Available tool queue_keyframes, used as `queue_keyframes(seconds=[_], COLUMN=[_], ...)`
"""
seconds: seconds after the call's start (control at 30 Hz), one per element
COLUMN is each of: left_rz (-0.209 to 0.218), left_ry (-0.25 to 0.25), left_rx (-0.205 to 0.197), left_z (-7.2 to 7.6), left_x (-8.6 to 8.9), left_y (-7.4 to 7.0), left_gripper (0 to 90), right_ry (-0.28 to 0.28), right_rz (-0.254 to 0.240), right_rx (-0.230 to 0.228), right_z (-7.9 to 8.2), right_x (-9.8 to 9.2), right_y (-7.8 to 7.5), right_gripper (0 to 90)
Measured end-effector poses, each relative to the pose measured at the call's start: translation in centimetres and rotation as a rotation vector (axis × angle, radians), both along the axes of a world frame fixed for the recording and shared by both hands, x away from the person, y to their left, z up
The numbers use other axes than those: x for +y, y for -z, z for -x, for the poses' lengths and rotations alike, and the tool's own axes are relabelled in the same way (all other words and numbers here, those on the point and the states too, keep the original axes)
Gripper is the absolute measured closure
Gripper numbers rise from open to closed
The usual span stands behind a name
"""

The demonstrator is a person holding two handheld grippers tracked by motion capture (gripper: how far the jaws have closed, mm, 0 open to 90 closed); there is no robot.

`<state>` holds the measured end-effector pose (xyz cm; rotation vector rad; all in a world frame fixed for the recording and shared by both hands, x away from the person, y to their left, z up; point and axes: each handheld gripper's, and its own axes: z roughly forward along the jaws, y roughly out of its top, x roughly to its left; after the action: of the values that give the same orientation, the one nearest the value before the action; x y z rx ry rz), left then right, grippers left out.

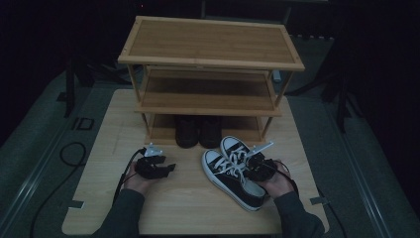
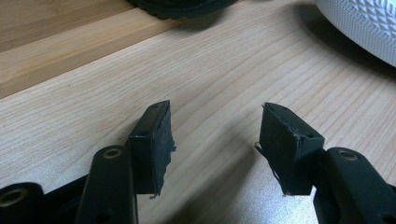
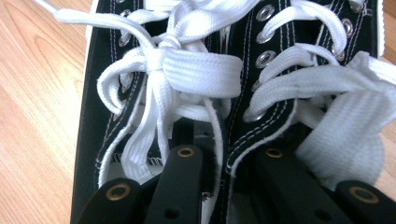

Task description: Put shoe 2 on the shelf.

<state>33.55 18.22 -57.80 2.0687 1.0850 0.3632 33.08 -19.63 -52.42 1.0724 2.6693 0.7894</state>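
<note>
Two black canvas sneakers with white laces lie side by side on the table, the nearer one (image 1: 225, 174) and the farther one (image 1: 236, 148). My right gripper (image 1: 251, 166) comes at them from the heel end. In the right gripper view one jaw reaches into the left sneaker (image 3: 100, 42) and the other into the right sneaker (image 3: 247, 42), and the right gripper (image 3: 229, 144) is shut on their two inner walls. My left gripper (image 1: 171, 167) rests low over the bare table to the left, open and empty (image 2: 215, 135).
A three-tier bamboo shoe rack (image 1: 210, 44) stands at the back of the wooden table (image 1: 163, 208). A dark pair of shoes (image 1: 198, 131) sits on its bottom shelf. A sneaker's white toe cap (image 2: 364, 23) lies just ahead of the left gripper. Cables trail off the table's left side.
</note>
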Motion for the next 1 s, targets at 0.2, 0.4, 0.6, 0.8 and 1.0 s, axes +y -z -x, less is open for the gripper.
queue_keyframes(seconds=[0.2, 0.4, 0.6, 0.8, 1.0], left_rz=[0.000, -0.001, -0.001, 0.001, 0.000], left_ry=[0.000, 0.002, -0.001, -0.001, -0.002], left_rx=[0.000, -0.001, -0.001, -0.002, -0.003], left_z=[0.0, 0.0, 0.0, 0.0, 0.0], left_x=[0.0, 0.0, 0.0, 0.0, 0.0], left_y=[0.0, 0.0, 0.0, 0.0, 0.0], left_gripper=[44.6, 44.6, 44.6, 44.7, 44.6], right_ry=[-0.011, -0.012, -0.036, -0.072, -0.101], right_rz=[0.004, -0.003, -0.015, -0.017, -0.036], right_rx=[-0.009, -0.020, -0.026, -0.013, -0.016], right_z=[0.1, 0.1, 0.1, -0.1, -0.2], right_x=[-0.2, -1.1, -2.0, -2.6, -2.9], right_y=[-0.4, -1.1, -2.1, -3.1, -4.0], right_gripper=[85.0, 85.3, 85.4, 85.2, 85.2])
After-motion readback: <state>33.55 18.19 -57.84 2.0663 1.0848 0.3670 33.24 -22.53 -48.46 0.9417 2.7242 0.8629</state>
